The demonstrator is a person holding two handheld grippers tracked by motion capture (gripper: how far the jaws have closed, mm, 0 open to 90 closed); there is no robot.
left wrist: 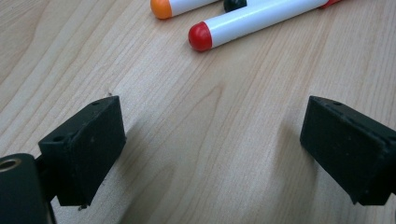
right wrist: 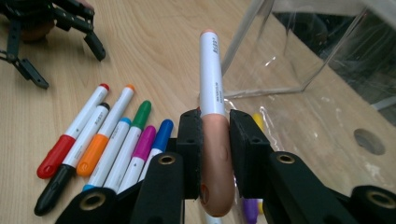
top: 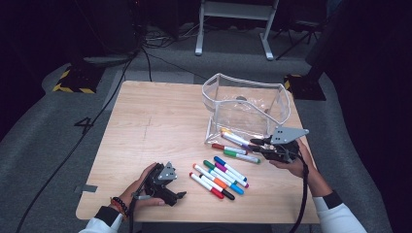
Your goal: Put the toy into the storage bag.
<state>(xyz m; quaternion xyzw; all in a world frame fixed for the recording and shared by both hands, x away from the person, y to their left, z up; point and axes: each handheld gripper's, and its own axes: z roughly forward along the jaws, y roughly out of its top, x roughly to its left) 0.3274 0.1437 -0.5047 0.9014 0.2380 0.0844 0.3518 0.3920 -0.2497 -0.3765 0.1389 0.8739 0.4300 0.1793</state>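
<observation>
room: dark, with a grey carpeted floor (top: 58,141), cables across it, and the legs of a white stand (top: 233,29) beyond the table.
table: light wood top (top: 155,126), bare on the left half; the work sits on the right and front.
pouch: a clear plastic pouch (top: 245,104) stands at the far right of the table, mouth up and open, just beyond the right gripper.
loose markers: a row of markers (top: 218,177) lies side by side at the front centre, a few more (top: 235,145) at the foot of the pouch.
right gripper: right gripper (right wrist: 215,154) is clamped on the cap end of a marker.
held marker: the marker (right wrist: 212,93) has a peach cap and white barrel; its long axis runs straight out past the pads toward the pouch wall.
key relation: the pouch mouth lies beyond and above the marker tip, so the right hand is by far the nearer to it.
left gripper: left gripper (left wrist: 212,154) rests low over bare wood at the front left, pads wide apart, nothing between them; a red-capped marker (left wrist: 252,23) lies ahead of it.
</observation>
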